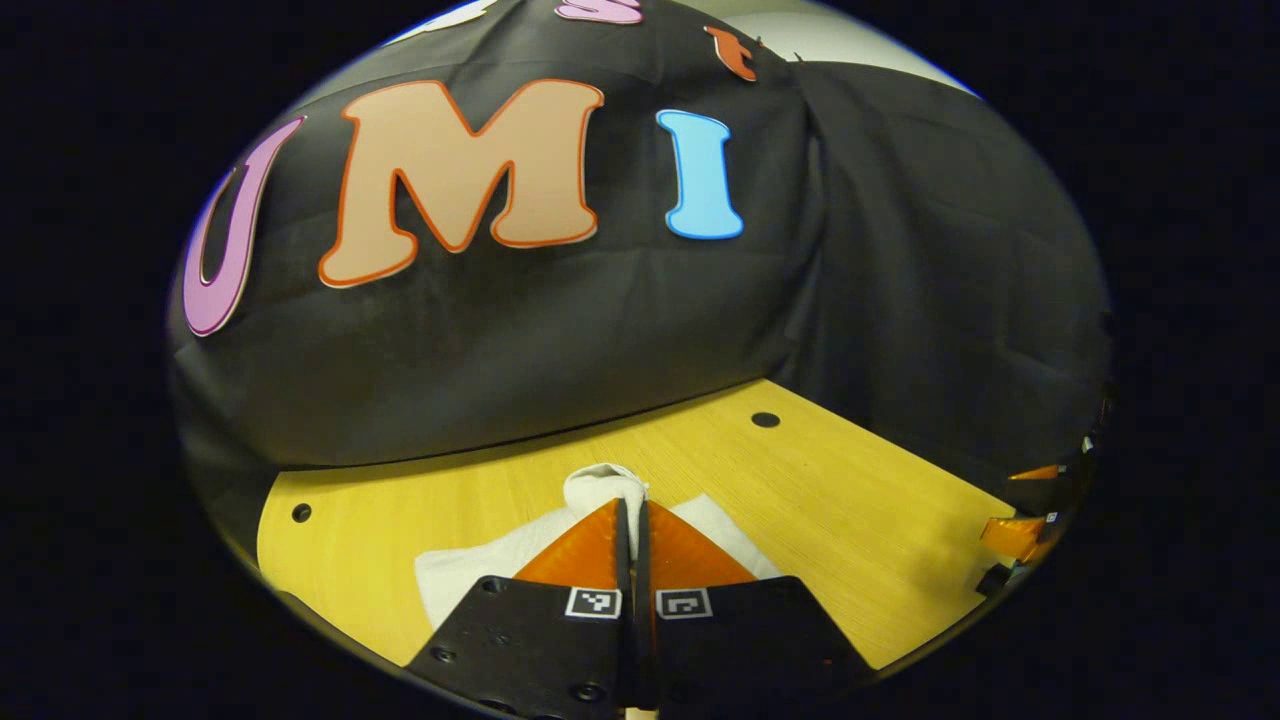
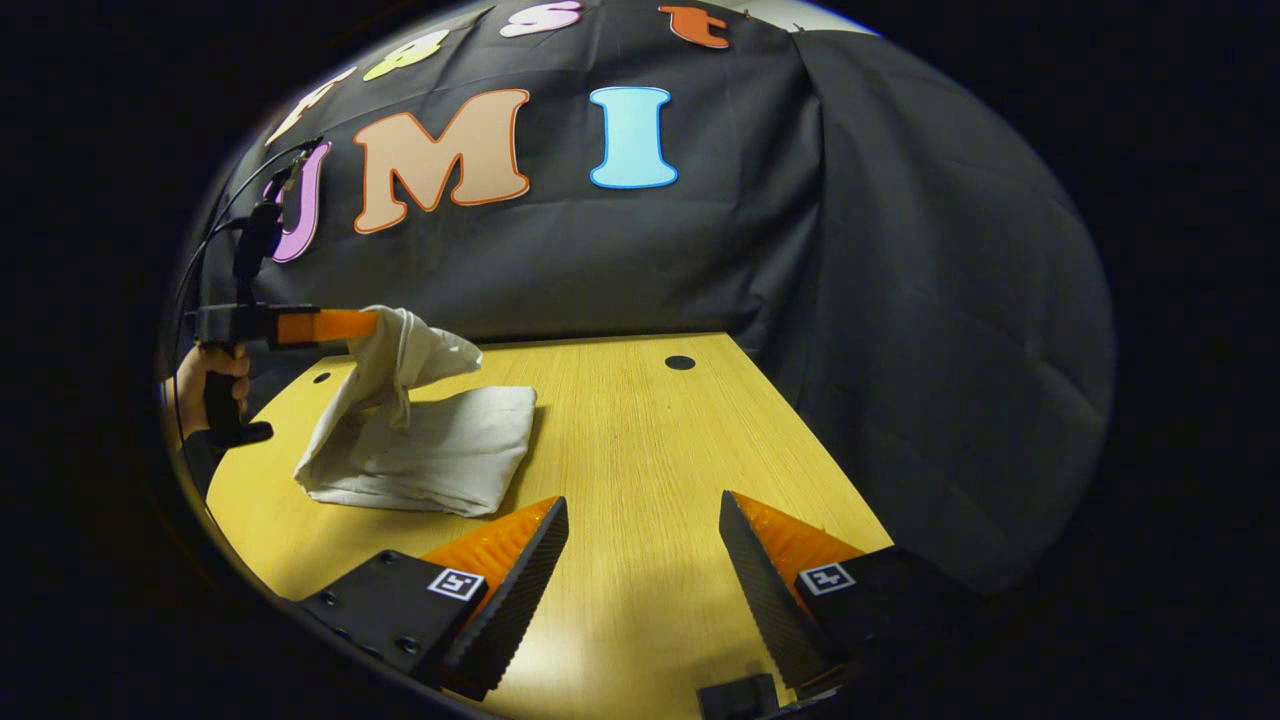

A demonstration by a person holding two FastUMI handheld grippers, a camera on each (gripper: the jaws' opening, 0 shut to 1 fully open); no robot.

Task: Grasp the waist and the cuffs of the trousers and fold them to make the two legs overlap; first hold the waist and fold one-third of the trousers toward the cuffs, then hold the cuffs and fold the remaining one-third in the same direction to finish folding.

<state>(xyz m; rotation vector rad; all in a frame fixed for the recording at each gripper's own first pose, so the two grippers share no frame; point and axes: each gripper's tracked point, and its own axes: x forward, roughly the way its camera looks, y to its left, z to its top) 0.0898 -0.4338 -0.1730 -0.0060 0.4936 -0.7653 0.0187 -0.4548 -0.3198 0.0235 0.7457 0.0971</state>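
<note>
I have the left gripper point(image 2: 375, 325) at the left of the right gripper view, held up off the table point(image 2: 640, 420) by a hand point(image 2: 205, 385), its fingers pinching one end of the white trousers point(image 2: 430, 450). The pinched end hangs from the fingers in a bunch, and the rest lies folded on the wood at the left of that view. In the left gripper view the left gripper's point(image 1: 633, 520) fingers are pressed together with a white knob of cloth sticking out past their tips, low in the middle of the frame.

The right gripper point(image 2: 640, 540) sits at the bottom of its own view with fingers spread wide and nothing between them, apart from the trousers.

I judge this to be a late fold: the lifted end is being carried over the flat part. To do it well, I want to keep the pinch firm, carry the end low and level across the stack, and lay it down so the edges line up before letting go. The free right gripper could steady the flat part if it drags.

I cannot tell whether the pinched end is waist or cuffs, nor how many layers lie in the stack. The cloth under the left gripper is mostly covered by its own fingers.
</note>
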